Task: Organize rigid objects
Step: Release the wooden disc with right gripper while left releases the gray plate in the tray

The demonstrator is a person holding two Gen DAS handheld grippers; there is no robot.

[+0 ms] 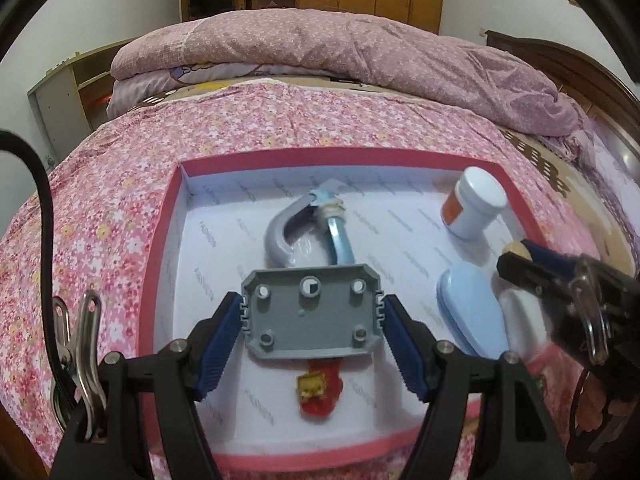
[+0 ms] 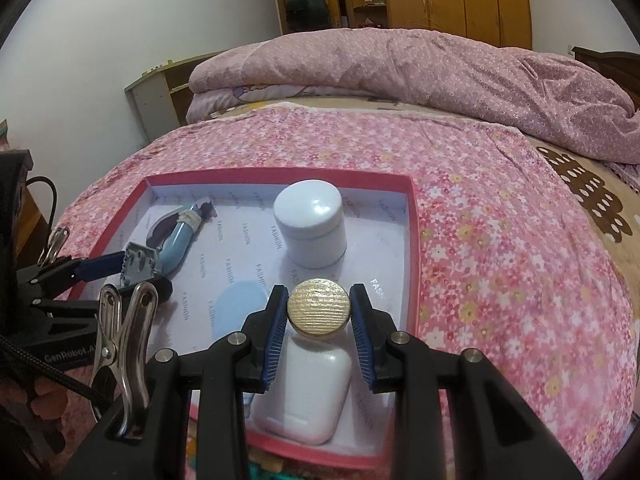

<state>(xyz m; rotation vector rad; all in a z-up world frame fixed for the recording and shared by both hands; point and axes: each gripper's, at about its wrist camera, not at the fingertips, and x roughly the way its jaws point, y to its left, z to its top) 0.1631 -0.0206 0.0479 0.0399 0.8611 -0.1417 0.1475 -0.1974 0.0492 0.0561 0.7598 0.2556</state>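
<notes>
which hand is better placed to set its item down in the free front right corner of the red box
Right. Its claw grips the white gold-capped bottle already above that corner; the left claw holds the grey plastic plate mid-box.

We couldn't make out the little red thing (image 1: 320,394), half tucked under the grey plate (image 1: 311,312), and the blue case (image 2: 236,312) sat partly behind the right gripper (image 2: 319,312).

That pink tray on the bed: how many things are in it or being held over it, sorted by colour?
Counting the pink tray:
Blue or partly blue: 2, the oval case and the hook-shaped tool
White: 2, the jar and the bottle with its gold cap
Grey: 1, the plate
Red: 1, the small toy
Total: 6
</notes>
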